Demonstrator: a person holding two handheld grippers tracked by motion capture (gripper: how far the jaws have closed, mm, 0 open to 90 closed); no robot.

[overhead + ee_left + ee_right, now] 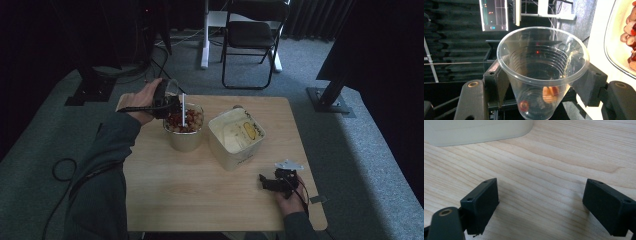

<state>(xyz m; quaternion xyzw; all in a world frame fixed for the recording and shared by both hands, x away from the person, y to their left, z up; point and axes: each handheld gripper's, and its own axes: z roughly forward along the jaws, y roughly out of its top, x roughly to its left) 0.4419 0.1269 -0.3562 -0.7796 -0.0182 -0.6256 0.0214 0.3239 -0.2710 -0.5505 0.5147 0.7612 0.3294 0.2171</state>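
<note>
My left gripper is shut on a clear plastic cup, its pads pressing the cup's sides. A few red and beige snack pieces lie in the cup's bottom. In the high view the cup is tipped by the far left rim of a round tub heaped with red and beige snacks, with a white stick standing in it. A square cream tub sits to its right. My right gripper rests on the table near the front right, open, with bare wood between its jaws.
The light wooden table stands on grey carpet. A black folding chair is beyond the far edge, dark stand bases sit at both sides, and a cable loops on the floor at left. The square tub's base lies ahead of my right gripper.
</note>
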